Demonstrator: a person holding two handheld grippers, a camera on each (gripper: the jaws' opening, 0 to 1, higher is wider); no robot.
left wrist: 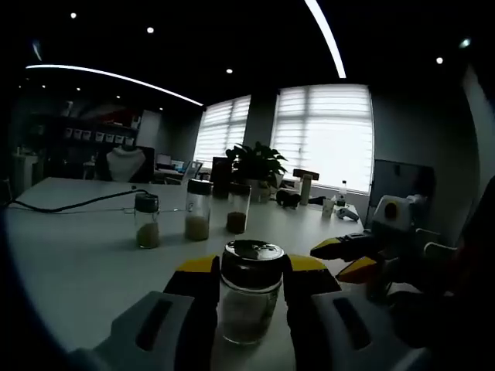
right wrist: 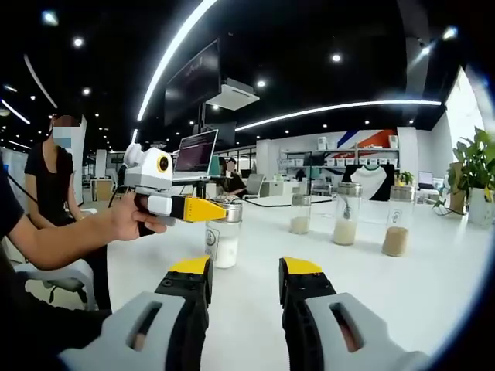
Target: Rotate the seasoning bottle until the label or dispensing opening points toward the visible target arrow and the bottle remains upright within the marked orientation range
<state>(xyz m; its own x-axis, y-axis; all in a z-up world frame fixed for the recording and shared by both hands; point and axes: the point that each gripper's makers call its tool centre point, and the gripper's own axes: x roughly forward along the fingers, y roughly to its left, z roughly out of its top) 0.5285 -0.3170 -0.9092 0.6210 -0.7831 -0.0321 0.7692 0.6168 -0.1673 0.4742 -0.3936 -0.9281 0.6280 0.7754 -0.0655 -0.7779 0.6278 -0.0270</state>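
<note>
Seasoning bottle [left wrist: 250, 292] stands upright at lower centre of the left gripper view, clamped between the left gripper [left wrist: 249, 272] jaws. Right gripper [right wrist: 244, 268] released, holding nothing. Three jars [left wrist: 197, 210] stand beyond on the table [left wrist: 69, 255].

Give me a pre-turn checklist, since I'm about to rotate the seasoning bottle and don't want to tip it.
1. Bottle upright: ok.
2. Left tongs closed around the bottle: ok.
3. Right tongs open and empty: ok.
4. The three other jars stand apart from the bottle: ok.
5. Target arrow on the table located: cannot tell.
6. Label or opening direction: cannot tell.
</note>
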